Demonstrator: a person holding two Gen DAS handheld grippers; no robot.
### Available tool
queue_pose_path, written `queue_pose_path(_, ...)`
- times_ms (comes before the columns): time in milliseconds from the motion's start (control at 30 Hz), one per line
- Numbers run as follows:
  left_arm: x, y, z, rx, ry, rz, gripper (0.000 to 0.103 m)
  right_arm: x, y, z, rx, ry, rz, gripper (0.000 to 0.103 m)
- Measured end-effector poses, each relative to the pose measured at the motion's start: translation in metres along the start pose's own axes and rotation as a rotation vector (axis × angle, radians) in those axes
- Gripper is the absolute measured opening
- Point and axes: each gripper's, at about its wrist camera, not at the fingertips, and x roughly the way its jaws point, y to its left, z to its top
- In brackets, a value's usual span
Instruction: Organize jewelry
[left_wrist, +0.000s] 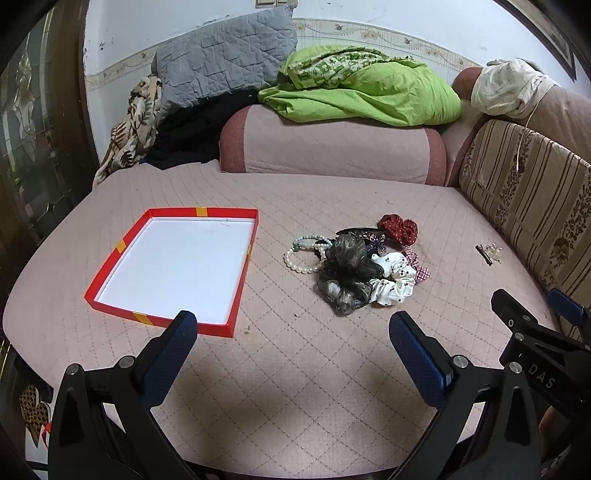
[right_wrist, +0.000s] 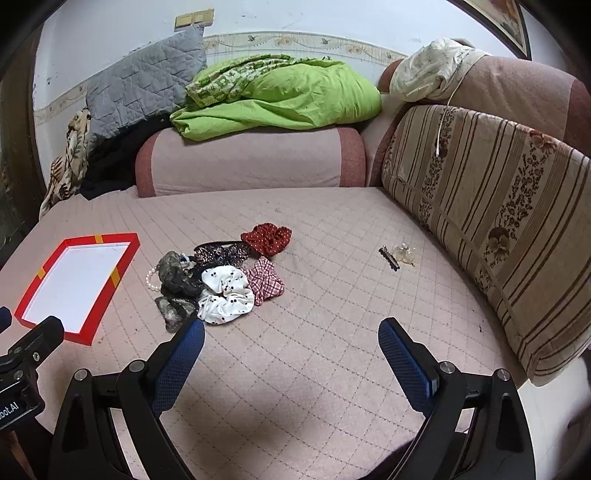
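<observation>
A shallow red tray with a white floor lies empty on the pink quilted bed. To its right sits a pile of accessories: a pearl bracelet, a pale green bead bracelet, a grey-black gauzy scrunchie, a white dotted scrunchie, a red dotted scrunchie, a checked scrunchie and a dark sequined headband. A hair clip with clear beads lies apart on the right. My left gripper and my right gripper both hover open near the bed's front, empty.
A pink bolster with a green blanket and a grey quilted pillow line the back. A striped floral cushion runs along the right side. My right gripper's body shows at the left view's right edge.
</observation>
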Motion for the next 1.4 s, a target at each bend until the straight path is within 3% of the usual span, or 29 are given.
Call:
queue_pose_path(333, -0.002, -0.002, 0.001, 0.015, 0.005, -0.011, 0.103, -0.003, 0.000, -0.001, 0.012, -0.024, 0.013, 0.097)
queue_pose_path(1100, 0.043, -0.006, -0.005, 0.054, 0.113, -0.030, 0.103, 0.040, 0.001, -0.013, 0.004, 0.058, 0.078, 0.096)
queue_pose_path(1400, 0.067, -0.002, -0.005, 0.044, 0.158, -0.028, 0.103, 0.062, 0.001, -0.017, 0.016, 0.108, 0.098, 0.090)
